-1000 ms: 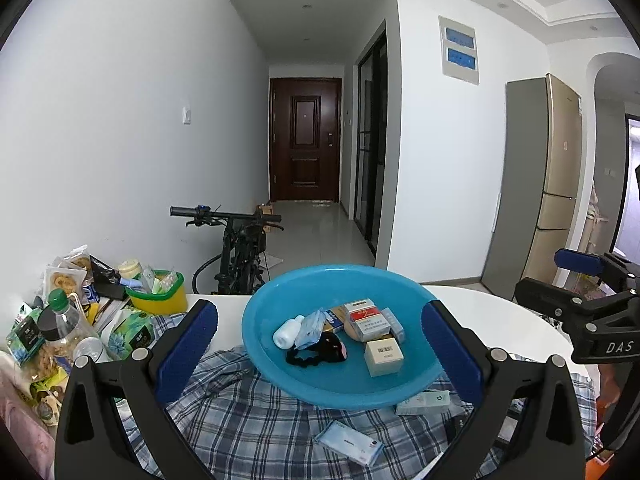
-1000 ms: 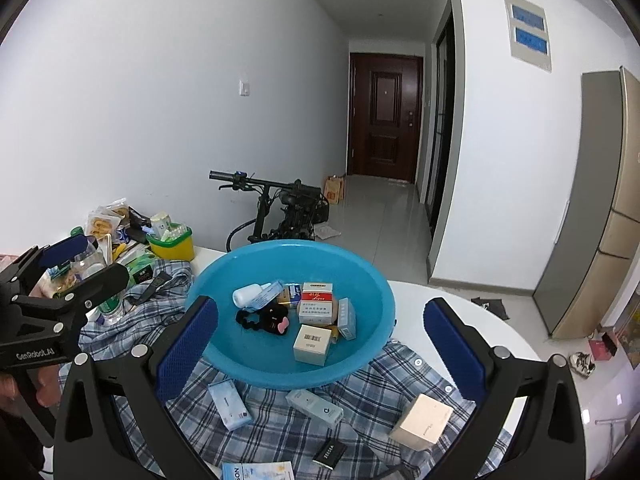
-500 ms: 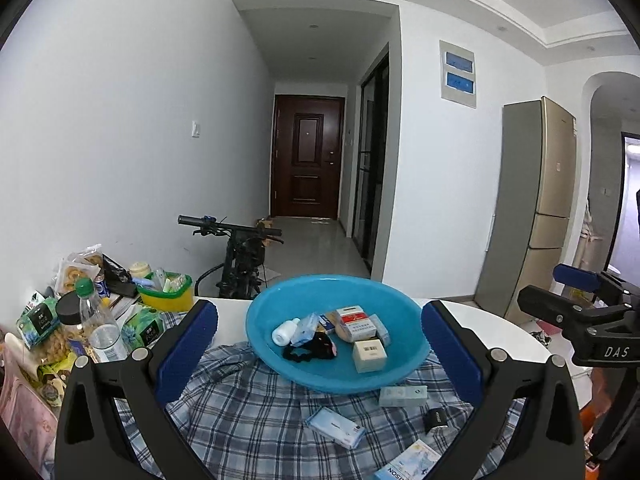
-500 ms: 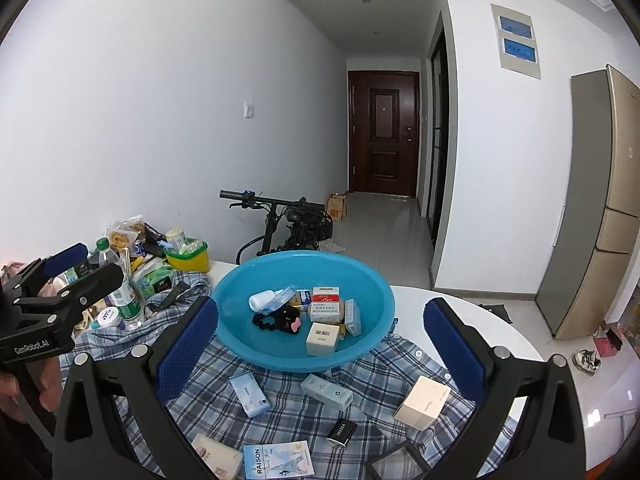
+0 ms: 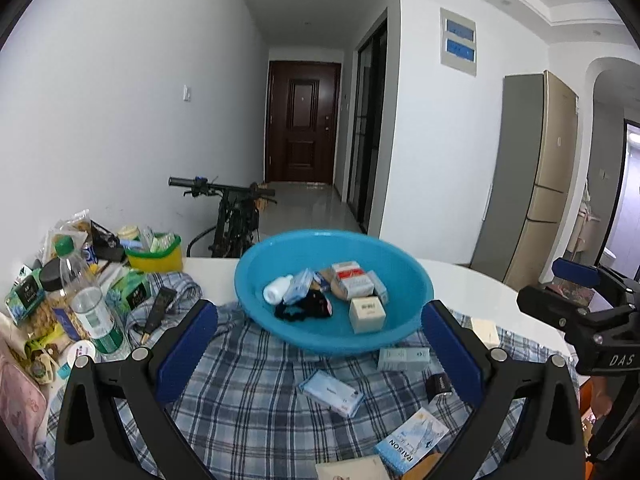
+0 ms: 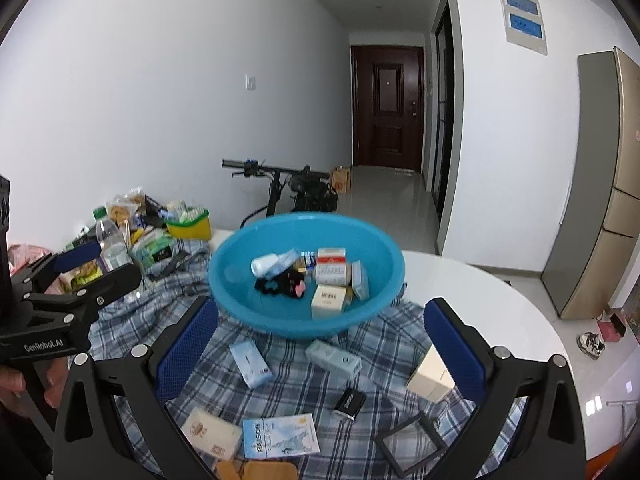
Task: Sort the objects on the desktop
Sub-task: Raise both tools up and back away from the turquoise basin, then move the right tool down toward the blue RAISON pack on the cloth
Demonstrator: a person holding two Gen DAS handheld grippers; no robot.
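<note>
A blue basin (image 5: 412, 280) (image 6: 224, 256) stands on a plaid cloth (image 5: 248, 412) (image 6: 132, 320). It holds a white bottle (image 5: 278, 290), a red-and-white box (image 5: 352, 280), a white box (image 5: 367, 314) and other small items. On the cloth nearer me lie a light blue box (image 6: 250, 362), a pale green box (image 6: 334, 359), a beige box (image 6: 432, 372), a small black box (image 6: 350, 402) and a booklet (image 6: 280, 436). My left gripper (image 5: 319, 312) (image 6: 100, 266) is open and empty. My right gripper (image 6: 320, 308) (image 5: 556, 286) is open and empty too. Both hover short of the basin.
Snack bags, a water bottle (image 5: 90, 304) and a yellow-green tub (image 5: 158, 254) crowd the table's left side. The white round table (image 6: 472, 292) shows bare at the right. A black frame (image 6: 412, 444) lies at the cloth's near edge. A bicycle (image 5: 232, 216) stands behind.
Both grippers have drawn back from the basin and risen, so more boxes on the cloth show in front. Both stayed open and nothing was picked up.
</note>
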